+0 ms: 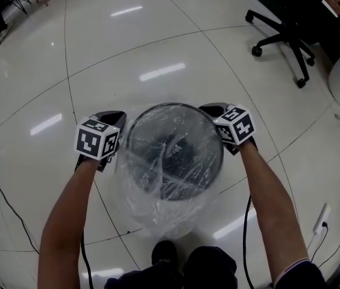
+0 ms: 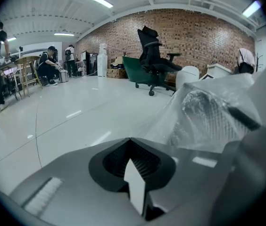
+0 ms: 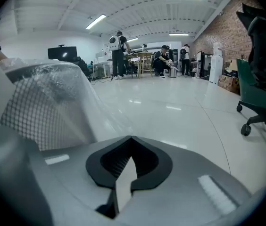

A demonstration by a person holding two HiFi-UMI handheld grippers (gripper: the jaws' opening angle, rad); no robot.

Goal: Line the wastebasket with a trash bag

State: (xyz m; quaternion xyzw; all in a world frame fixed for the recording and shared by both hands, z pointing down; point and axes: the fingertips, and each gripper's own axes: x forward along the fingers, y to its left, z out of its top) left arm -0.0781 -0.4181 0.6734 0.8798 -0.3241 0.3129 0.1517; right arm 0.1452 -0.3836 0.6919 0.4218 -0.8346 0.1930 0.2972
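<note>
Now trash bag point(image 1: 158, 209) pinched in L+R jaws.

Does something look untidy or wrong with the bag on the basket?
Yes. The trash bag sits unevenly on the wastebasket: loose film bulges out on the side nearest the person, and a crumpled fold sags across the inside.

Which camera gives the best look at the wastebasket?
The head view: the wastebasket shows from above, whole rim and inside, under the bag. The left gripper view catches only mesh wall at its right edge, the right gripper view at its left.
</note>
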